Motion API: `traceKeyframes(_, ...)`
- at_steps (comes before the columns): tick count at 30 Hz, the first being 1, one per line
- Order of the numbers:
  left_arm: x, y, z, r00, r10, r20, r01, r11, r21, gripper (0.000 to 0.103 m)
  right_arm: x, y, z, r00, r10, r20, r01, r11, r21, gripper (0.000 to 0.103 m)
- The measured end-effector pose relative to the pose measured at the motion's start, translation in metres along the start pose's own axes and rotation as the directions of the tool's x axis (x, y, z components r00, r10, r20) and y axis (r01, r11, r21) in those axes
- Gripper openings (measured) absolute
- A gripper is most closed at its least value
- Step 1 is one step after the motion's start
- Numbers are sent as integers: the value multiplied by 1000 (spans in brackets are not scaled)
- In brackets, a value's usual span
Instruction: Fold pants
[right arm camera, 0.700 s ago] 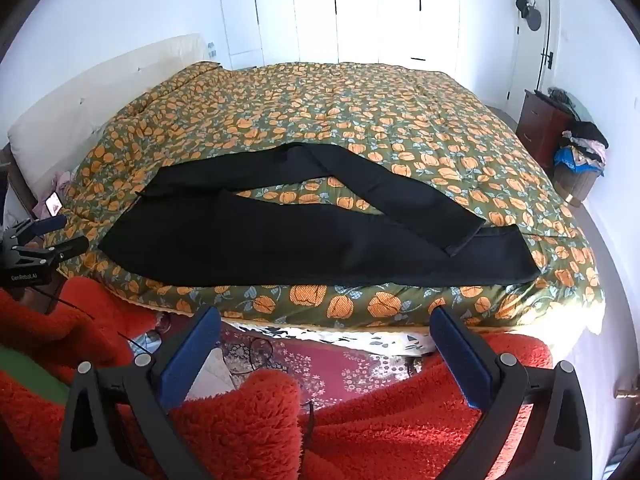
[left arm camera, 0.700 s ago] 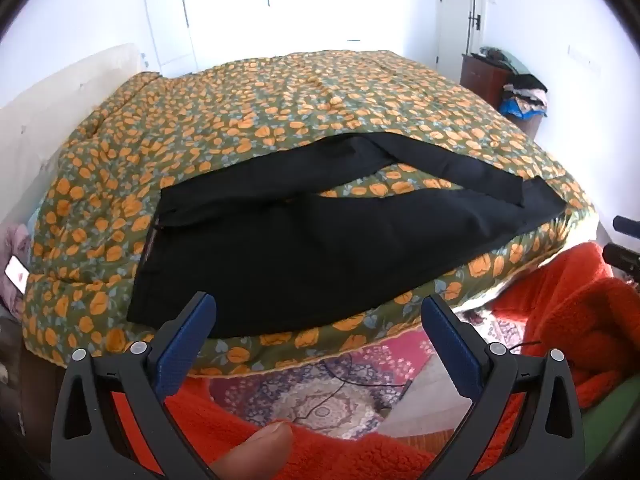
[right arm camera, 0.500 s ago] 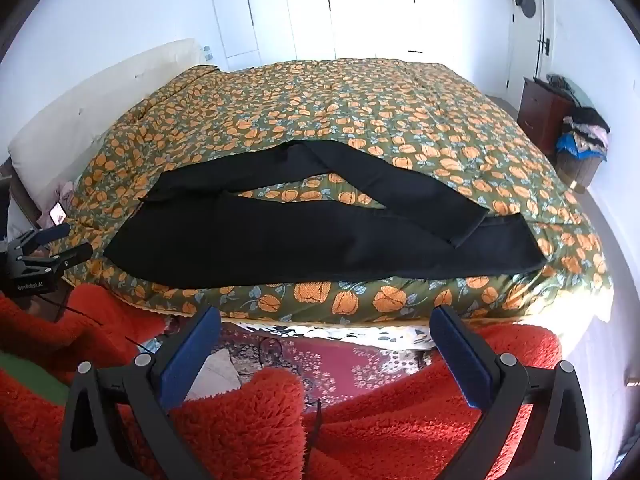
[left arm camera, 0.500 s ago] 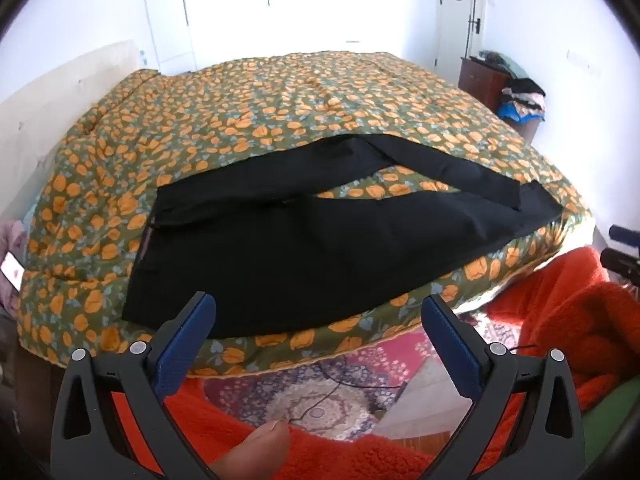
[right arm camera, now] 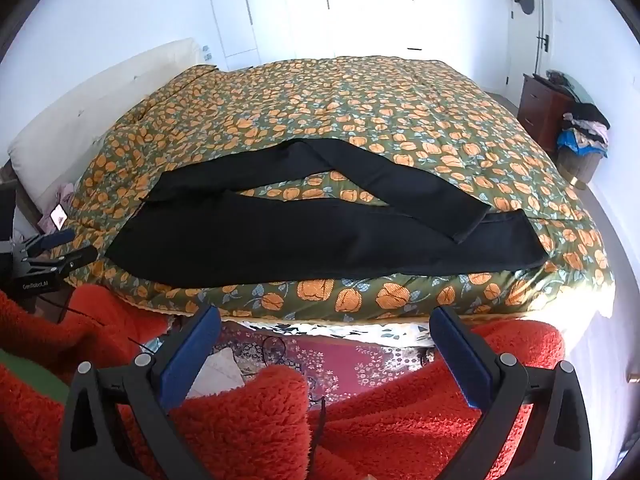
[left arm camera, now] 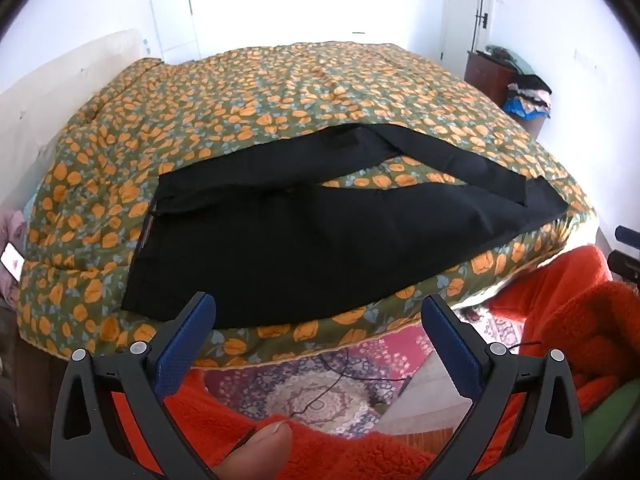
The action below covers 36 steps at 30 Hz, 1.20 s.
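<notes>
Black pants lie flat on the near half of a bed, waistband to the left, legs running right. The far leg bends back so its cuff rests on the near leg at the right. My left gripper hangs open just short of the bed's front edge, near the waist end, holding nothing. My right gripper is open too, in front of the bed edge toward the leg end, empty. The left gripper also shows at the left of the right wrist view.
The bed wears a green quilt with orange flowers. A patterned rug and a thin black cable lie on the floor below. Red fleece sleeves fill the foreground. A dresser with piled clothes stands right; a phone lies left.
Both grippers have moved a little nearer the bed, so the pants look larger and lower in view. Their jaws stay wide apart.
</notes>
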State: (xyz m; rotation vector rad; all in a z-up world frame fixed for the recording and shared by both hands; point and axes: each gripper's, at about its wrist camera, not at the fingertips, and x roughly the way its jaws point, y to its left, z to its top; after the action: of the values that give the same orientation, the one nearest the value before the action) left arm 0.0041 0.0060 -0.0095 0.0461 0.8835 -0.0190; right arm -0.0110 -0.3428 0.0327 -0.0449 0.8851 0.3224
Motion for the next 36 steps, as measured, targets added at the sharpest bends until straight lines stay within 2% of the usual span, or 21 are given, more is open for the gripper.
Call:
traceKeyframes(17, 5, -5, -2, 999, 27, -19, -26, 999, 25, 102, 2, 0, -1, 1000, 2, 1, -2, 1000, -1, 103)
traceKeyframes(36, 7, 2, -5, 1000, 10, -23, -10, 1000, 7, 102, 7, 3, -2, 1000, 3, -24, -3, 1000, -9, 103)
